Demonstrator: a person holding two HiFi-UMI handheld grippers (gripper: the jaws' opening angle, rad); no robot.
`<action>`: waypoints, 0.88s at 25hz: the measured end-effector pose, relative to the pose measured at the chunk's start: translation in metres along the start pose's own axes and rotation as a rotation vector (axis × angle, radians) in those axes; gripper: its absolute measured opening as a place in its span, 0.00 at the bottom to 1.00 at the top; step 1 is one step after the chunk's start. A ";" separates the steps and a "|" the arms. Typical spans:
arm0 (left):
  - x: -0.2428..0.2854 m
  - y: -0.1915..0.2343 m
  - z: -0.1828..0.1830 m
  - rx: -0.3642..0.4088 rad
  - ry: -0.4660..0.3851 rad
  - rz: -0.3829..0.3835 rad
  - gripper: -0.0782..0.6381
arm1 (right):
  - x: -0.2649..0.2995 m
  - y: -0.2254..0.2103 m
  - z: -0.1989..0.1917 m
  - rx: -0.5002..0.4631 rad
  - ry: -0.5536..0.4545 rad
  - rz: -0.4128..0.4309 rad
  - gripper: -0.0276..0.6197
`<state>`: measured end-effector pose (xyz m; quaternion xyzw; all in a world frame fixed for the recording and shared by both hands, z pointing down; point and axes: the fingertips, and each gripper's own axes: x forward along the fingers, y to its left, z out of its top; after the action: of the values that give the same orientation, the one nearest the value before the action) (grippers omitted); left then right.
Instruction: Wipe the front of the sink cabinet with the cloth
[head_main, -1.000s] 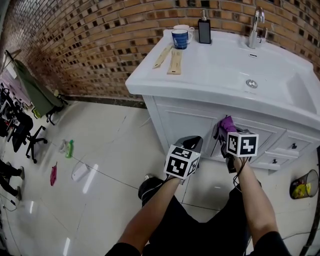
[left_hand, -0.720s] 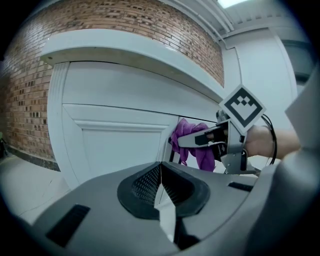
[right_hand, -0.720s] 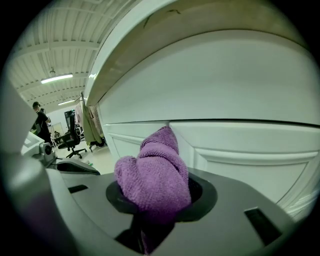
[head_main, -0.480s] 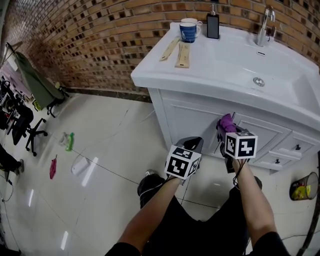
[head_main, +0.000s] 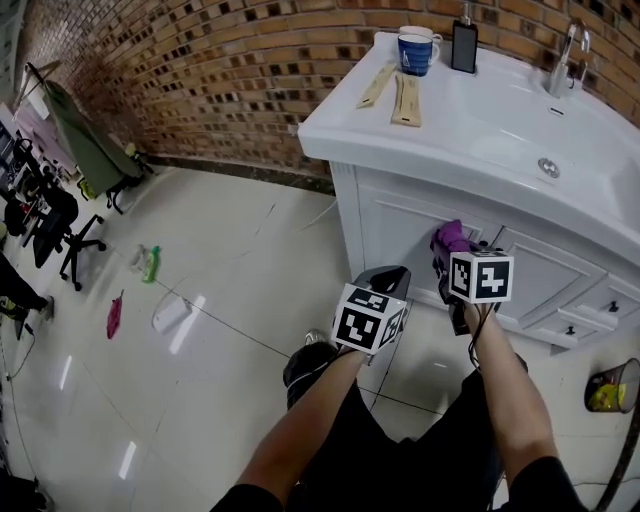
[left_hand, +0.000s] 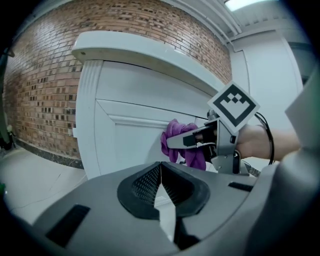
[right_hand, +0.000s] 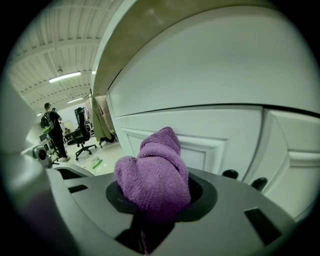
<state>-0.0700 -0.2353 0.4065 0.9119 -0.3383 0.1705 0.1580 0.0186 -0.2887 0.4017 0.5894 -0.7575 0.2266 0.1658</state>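
Note:
The white sink cabinet (head_main: 392, 222) fills the upper right of the head view. My right gripper (head_main: 447, 252) is shut on a bunched purple cloth (head_main: 452, 236), which rests against the cabinet's left door panel. In the right gripper view the cloth (right_hand: 156, 170) bulges out of the jaws just in front of the panelled door (right_hand: 210, 125). My left gripper (head_main: 392, 278) hangs lower and to the left, short of the cabinet, shut with nothing in it (left_hand: 161, 172). From the left gripper view I see the right gripper (left_hand: 196, 140) holding the cloth (left_hand: 175, 136) at the door (left_hand: 125, 135).
On the sink top stand a blue mug (head_main: 413, 52), a dark soap bottle (head_main: 464, 45), a faucet (head_main: 562, 45) and wooden sticks (head_main: 405, 100). Drawers with knobs (head_main: 570, 330) lie to the right, with a bin (head_main: 610, 388) below. Bottles (head_main: 151, 264) and an office chair (head_main: 60, 235) are on the tiled floor at left.
The right gripper has carried the cloth leftward along the cabinet front, toward its left corner. The head view has swung left. The left gripper has kept its place beside it.

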 end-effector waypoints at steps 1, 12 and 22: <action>-0.003 0.004 -0.001 -0.002 0.001 0.005 0.12 | 0.005 0.006 0.000 -0.004 0.004 0.008 0.24; -0.028 0.044 -0.019 -0.027 0.021 0.076 0.12 | 0.064 0.070 0.015 -0.042 0.018 0.108 0.24; -0.057 0.069 -0.022 -0.029 0.009 0.118 0.12 | 0.099 0.127 0.020 -0.088 -0.019 0.210 0.24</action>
<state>-0.1615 -0.2444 0.4142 0.8871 -0.3933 0.1786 0.1624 -0.1287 -0.3551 0.4174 0.5012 -0.8257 0.2037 0.1599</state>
